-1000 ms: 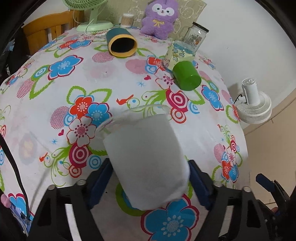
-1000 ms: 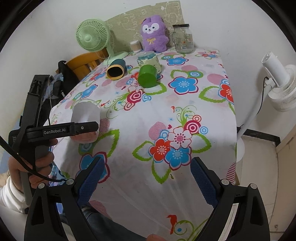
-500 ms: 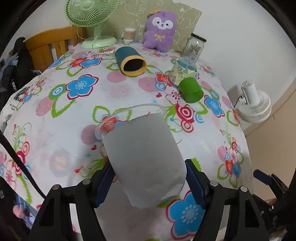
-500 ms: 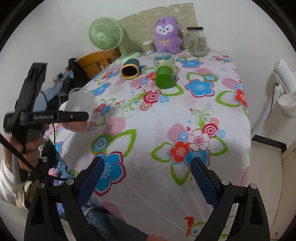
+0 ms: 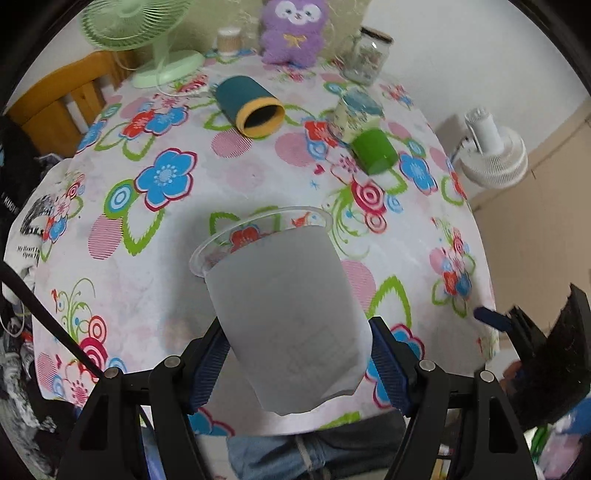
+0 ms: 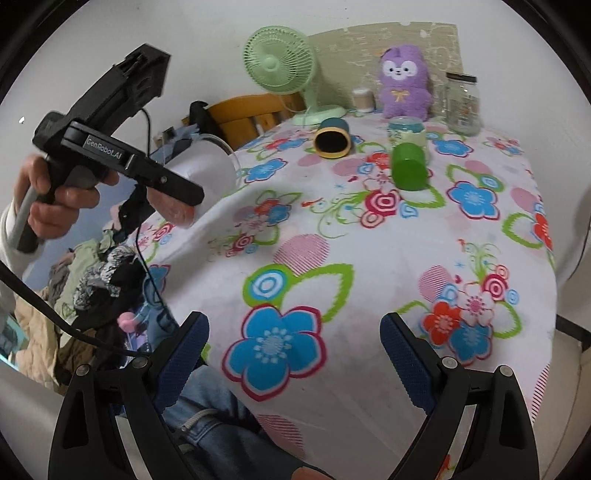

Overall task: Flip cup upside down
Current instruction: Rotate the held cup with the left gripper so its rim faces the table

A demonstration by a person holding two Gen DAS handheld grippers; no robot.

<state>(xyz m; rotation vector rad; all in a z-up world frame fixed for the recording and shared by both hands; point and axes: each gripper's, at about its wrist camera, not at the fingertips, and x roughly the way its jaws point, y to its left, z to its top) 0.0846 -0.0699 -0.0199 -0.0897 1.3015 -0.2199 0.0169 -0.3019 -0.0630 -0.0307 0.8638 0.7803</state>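
My left gripper (image 5: 295,363) is shut on a frosted white plastic cup (image 5: 284,314). It holds the cup by its sides near the base, lifted above the near edge of the flowered table (image 5: 122,266), with the clear rim pointing away and up. In the right wrist view the same cup (image 6: 208,168) lies tilted in the left gripper (image 6: 177,199) off the table's left edge. My right gripper (image 6: 293,354) is open and empty above the table's near edge.
On the far half of the table lie a teal cup with a yellow rim (image 5: 251,107) and a green cup (image 5: 375,151), beside a patterned cup (image 5: 356,110). A green fan (image 5: 147,40), purple plush (image 5: 293,31) and glass jar (image 5: 369,55) stand at the back. A white fan (image 5: 491,155) stands right.
My left gripper has lifted the cup off the table and drawn it back toward the near left edge. The right gripper has shifted left and stays open.
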